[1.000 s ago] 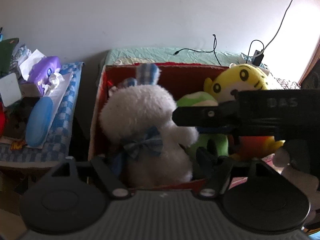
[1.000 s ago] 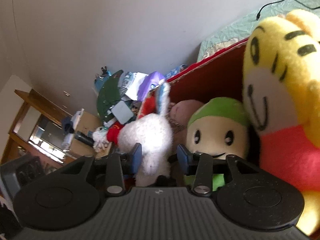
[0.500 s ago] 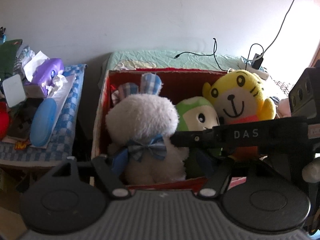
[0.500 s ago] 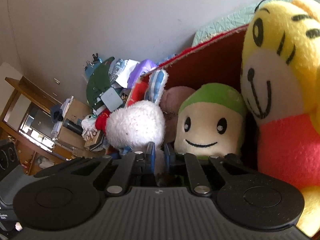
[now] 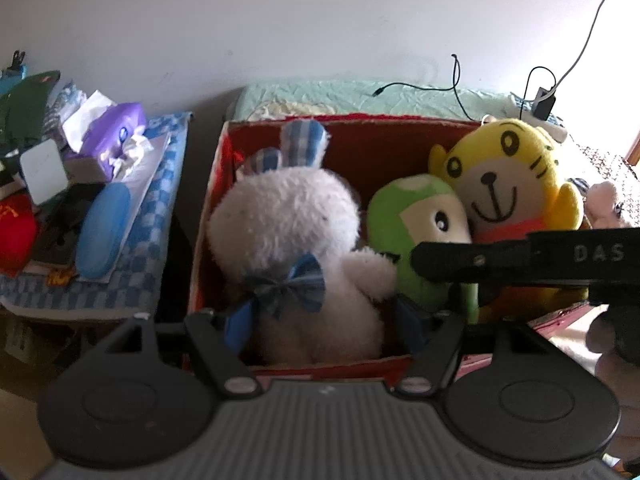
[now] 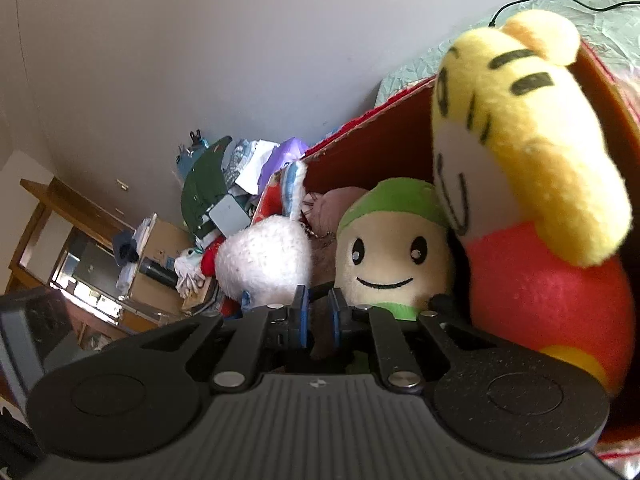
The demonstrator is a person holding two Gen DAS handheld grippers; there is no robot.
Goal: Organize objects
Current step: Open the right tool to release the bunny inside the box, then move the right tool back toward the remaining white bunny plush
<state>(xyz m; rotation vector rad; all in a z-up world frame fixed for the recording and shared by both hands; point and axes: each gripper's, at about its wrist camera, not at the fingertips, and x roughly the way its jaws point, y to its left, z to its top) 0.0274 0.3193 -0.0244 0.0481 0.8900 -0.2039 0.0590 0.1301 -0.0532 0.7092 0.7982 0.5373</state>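
Observation:
A red cardboard box (image 5: 212, 216) holds three plush toys side by side. The white bunny (image 5: 288, 224) with a blue bow sits at its left, and my left gripper (image 5: 324, 326) is shut on its lower body, one blue pad on each side. A green-capped plush (image 5: 404, 216) stands in the middle and a yellow tiger plush (image 5: 504, 176) at the right. My right gripper (image 6: 318, 312) is shut in front of the bunny (image 6: 264, 264) and the green plush (image 6: 392, 256). What fills the narrow gap between its pads is too dark to name. One of its fingers (image 5: 480, 256) crosses the left wrist view by the bunny's arm.
A low table with a blue checked cloth (image 5: 160, 216) stands left of the box, piled with a purple tissue pack (image 5: 116, 136), a blue case (image 5: 104, 232) and other clutter. Behind the box lies a green sheet (image 5: 360, 96) with cables. A wooden cabinet (image 6: 80, 248) stands at the far left.
My right gripper's jaws closed from either side of the bunny's arm to almost touching. Seen from the left wrist, the right gripper sank lower across the toys. The bunny stayed between my left pads.

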